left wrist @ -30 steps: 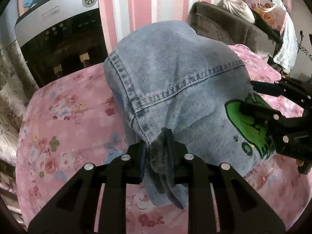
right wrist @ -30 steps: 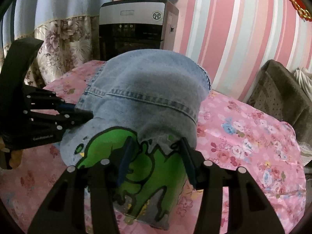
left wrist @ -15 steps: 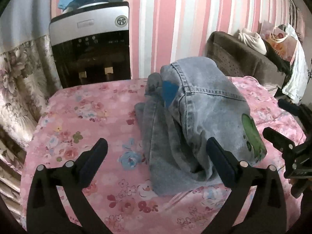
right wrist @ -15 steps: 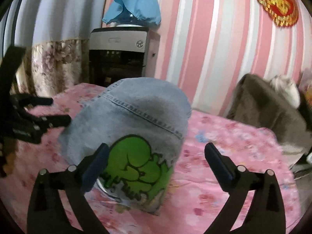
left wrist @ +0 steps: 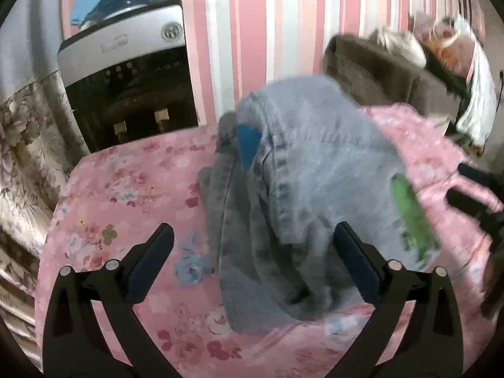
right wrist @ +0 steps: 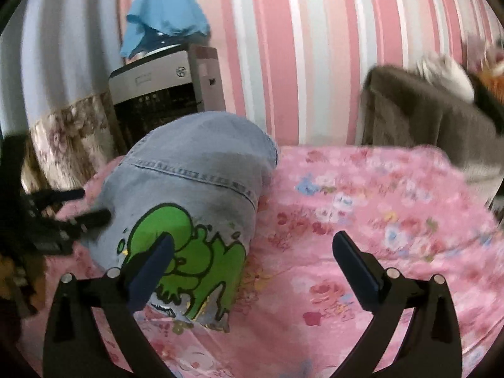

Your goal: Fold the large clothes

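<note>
Pink-and-white striped wall behind, pink floral tabletop (left wrist: 104,195) in front. Left tool (left wrist: 252,263) hanging with jaws spread wide, gripping nothing; right-hand pad close beside the near folds of the garment, contact not clear through the blur. Right tool (right wrist: 252,264) likewise spread wide and empty, left pad in front of the green print, right pad over bare cloth cover.

Denim garment (right wrist: 195,208) resting on the tabletop as a humped, rounded bundle, a stitched seam across the top, a green cartoon frog print (right wrist: 186,258) on the near face. Seen from the left side: loose grey-blue layers slumped and uneven, a small blue patch (left wrist: 249,145) showing near the top edge. Judged only partly folded, bulky rather than flat.

Farther out: black-and-silver water dispenser (left wrist: 126,72) against the wall, draped with a blue cloth (right wrist: 167,15); flowered curtain (left wrist: 22,145) at far left; brown upholstered chair (right wrist: 419,116) at right with pale items heaped on it.

Risks, as judgement: released hump likely to slump or spring open, since stiff denim resists a crease; a careless regrasp could pinch only the top layer and drag the stack apart; catching the floral cover along with the denim would pull the whole surface askew.
</note>
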Action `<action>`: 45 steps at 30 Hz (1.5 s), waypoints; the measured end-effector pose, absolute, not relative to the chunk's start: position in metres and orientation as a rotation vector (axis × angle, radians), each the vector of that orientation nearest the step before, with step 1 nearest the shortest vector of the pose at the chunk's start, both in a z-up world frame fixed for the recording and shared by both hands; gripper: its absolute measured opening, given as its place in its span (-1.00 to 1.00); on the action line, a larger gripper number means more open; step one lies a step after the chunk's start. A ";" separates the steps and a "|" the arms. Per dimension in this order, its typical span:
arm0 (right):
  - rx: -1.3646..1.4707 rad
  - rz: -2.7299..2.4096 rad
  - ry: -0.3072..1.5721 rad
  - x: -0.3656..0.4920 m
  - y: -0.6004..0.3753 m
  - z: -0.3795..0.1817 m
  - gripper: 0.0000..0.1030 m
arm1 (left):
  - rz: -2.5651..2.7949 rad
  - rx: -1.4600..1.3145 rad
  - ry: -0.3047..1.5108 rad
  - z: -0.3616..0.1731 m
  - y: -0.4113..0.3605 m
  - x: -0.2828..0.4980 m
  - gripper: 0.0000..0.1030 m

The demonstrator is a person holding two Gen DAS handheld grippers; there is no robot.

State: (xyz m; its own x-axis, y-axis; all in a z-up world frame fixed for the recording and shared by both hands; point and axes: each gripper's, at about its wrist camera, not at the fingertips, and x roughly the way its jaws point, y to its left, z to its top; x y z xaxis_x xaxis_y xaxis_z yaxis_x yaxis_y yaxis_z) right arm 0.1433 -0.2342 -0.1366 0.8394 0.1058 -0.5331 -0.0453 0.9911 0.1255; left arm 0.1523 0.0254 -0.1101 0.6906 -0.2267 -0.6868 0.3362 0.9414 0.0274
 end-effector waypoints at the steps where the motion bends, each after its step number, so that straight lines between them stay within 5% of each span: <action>1: 0.124 0.087 0.582 0.147 -0.235 -0.142 0.95 | -0.325 0.153 0.760 -0.117 0.027 0.155 0.94; 24: 0.257 0.316 0.762 0.188 -0.202 -0.189 0.90 | -0.576 -0.148 0.949 -0.178 0.056 0.193 0.94; 29: 0.194 0.332 0.737 0.186 -0.196 -0.185 0.67 | -0.613 -0.101 0.926 -0.170 0.053 0.185 0.59; 33: 0.065 0.343 0.706 0.179 -0.188 -0.173 0.19 | -0.595 0.004 0.898 -0.157 0.038 0.178 0.35; 38: -0.111 0.369 0.637 0.169 -0.174 -0.164 0.06 | -0.540 0.137 0.828 -0.142 0.023 0.159 -0.04; 45: -0.165 0.402 0.490 0.135 -0.184 -0.133 -0.03 | -0.473 0.140 0.778 -0.118 0.006 0.121 -0.18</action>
